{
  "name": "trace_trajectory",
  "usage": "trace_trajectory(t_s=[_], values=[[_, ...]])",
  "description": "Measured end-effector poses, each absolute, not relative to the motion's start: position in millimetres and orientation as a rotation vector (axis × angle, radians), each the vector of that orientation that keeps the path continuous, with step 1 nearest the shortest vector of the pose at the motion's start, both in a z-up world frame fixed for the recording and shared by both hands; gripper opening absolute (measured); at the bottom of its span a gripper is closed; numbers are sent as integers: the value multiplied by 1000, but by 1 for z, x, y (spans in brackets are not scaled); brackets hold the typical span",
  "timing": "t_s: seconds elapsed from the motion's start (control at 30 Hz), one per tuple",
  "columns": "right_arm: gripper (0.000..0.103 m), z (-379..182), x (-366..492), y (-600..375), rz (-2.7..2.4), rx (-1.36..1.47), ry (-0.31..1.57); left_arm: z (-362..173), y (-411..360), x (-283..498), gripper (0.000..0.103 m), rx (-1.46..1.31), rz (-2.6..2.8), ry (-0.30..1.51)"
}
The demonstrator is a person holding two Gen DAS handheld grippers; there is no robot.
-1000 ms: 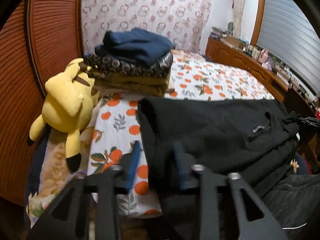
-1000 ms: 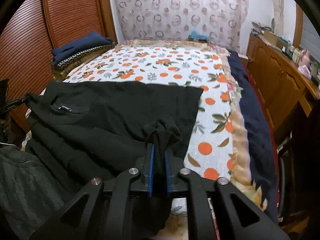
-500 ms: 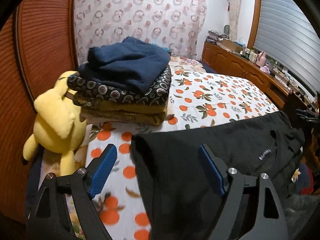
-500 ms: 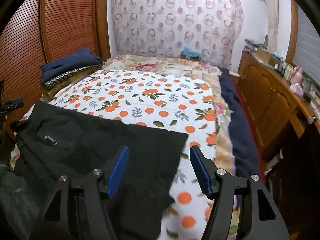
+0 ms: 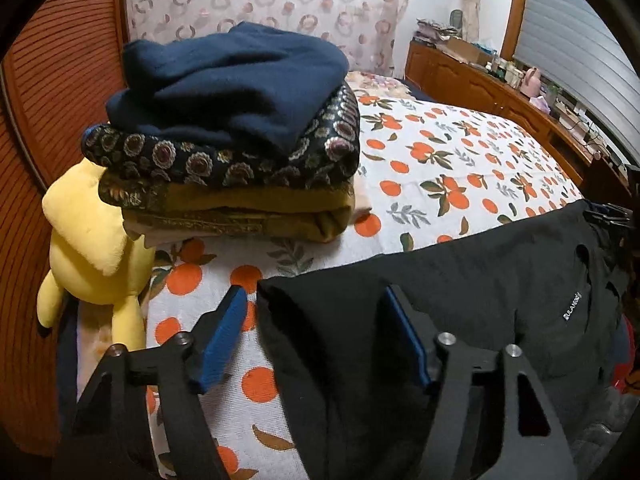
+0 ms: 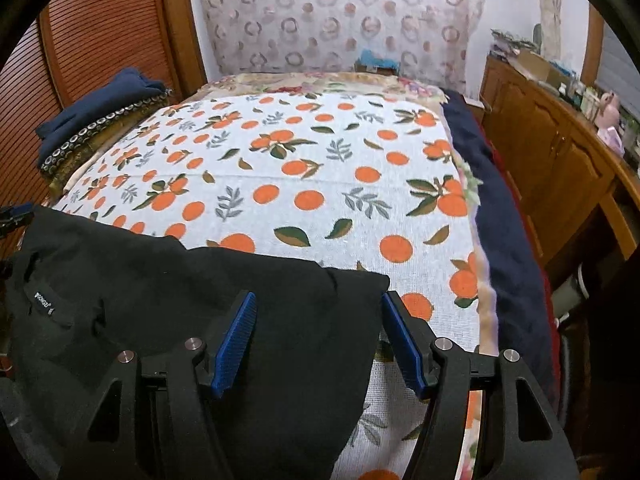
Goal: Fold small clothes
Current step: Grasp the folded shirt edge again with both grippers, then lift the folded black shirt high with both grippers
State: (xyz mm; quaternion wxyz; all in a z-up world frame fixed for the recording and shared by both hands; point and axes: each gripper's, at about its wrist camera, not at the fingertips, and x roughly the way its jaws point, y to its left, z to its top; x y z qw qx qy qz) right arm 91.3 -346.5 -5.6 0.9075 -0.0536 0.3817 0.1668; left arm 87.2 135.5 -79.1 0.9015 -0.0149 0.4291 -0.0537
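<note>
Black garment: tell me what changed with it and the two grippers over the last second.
Both grippers let go. The right gripper, shut on a bunched corner of the black garment a second ago, is open with that corner flat on the bedspread. The left gripper opened too and straddles the other corner. The folded pile and yellow plush stayed put.

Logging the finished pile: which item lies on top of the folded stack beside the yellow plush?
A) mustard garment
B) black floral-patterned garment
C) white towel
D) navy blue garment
D: the navy blue garment crowns the stack, above the black floral-patterned garment and the mustard garment.
</note>
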Motion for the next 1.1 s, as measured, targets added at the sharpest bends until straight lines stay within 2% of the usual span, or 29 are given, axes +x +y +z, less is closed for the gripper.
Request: trace_trajectory(t_s=[0.27, 0.33, 0.4, 0.47, 0.53, 0.57, 0.67, 1.1], values=[[66, -12, 102, -338, 319, -141, 778, -92, 138, 91, 60, -55, -122, 918], [66, -14, 103, -337, 331, -145, 777, -91, 138, 91, 47, -59, -138, 913], [59, -14, 102, -335, 349, -149, 772, -90, 137, 90, 37, -62, -154, 913], [45, -14, 99, -332, 376, -155, 769, -89, 135, 87, 22, -63, -174, 908], [16, -13, 95, -328, 412, -157, 774, -87, 131, 83, 15, -66, -180, 901], [12, -13, 93, -327, 422, -160, 778, -85, 129, 81, 15, -62, -178, 890], [9, -8, 84, -326, 420, -157, 768, -72, 126, 71, 14, -79, -188, 843], [7, 75, 1, -351, 388, -77, 507, 20, 106, 28, 13, -96, -261, 588]])
